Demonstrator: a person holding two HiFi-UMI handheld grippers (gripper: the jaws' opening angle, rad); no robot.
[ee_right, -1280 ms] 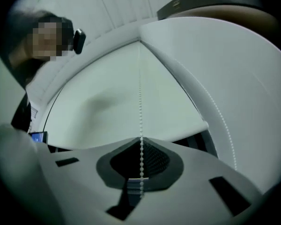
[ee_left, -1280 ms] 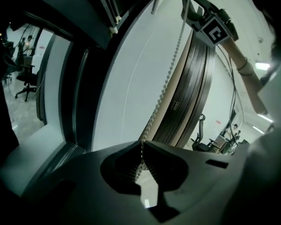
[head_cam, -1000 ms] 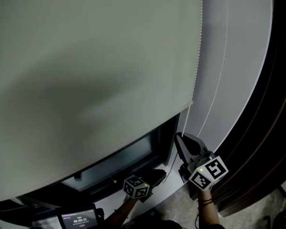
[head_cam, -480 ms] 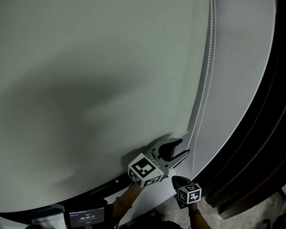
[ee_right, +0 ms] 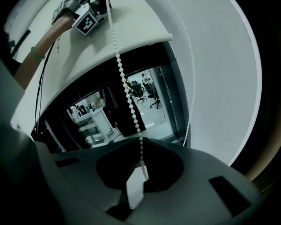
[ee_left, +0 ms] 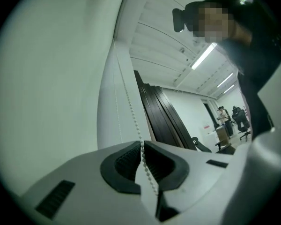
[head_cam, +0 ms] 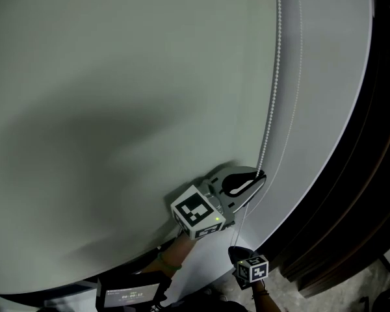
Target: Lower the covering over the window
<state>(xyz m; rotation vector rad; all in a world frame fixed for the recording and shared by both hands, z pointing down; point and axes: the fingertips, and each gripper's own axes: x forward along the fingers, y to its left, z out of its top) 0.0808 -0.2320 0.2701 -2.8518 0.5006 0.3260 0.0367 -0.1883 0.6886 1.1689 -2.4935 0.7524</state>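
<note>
White wall (head_cam: 325,77) and dark panelling (head_cam: 377,174) flank the window, over which the pale roller blind (head_cam: 117,109) now spreads across nearly the whole head view. A second ago its hem (ee_right: 145,42) stood high, with glass and frame showing beneath. It has since dropped almost to the bottom of that view. The right gripper view shows a strip of window (ee_right: 145,93) uncovered below the hem, so the task is judged well advanced but unfinished.

The bead chain (head_cam: 271,96) hangs just beside the blind's right edge, its two strands running down the wall. Both hands have traded places on it. The right tongs (ee_right: 140,151), formerly the upper pair, have come down to the lower station. They are clenched on the chain, which passes straight between their jaws. The left tongs (head_cam: 259,177), formerly below, have risen, stood agape half a second ago, and have just been closing. They now pinch the chain higher up, with beads threaded between the ribbed pads (ee_left: 126,159). This is read as hand-over-hand hauling, with the left pair placed for the next downward pull.

The left tongs point up and to the right, with the marker cube (head_cam: 196,213) turned to the camera and the forearm (head_cam: 172,255) rising from the lower edge. The right tongs sit beneath them, near the bottom of the head view, and the chain runs up from them to the left pair.
</note>
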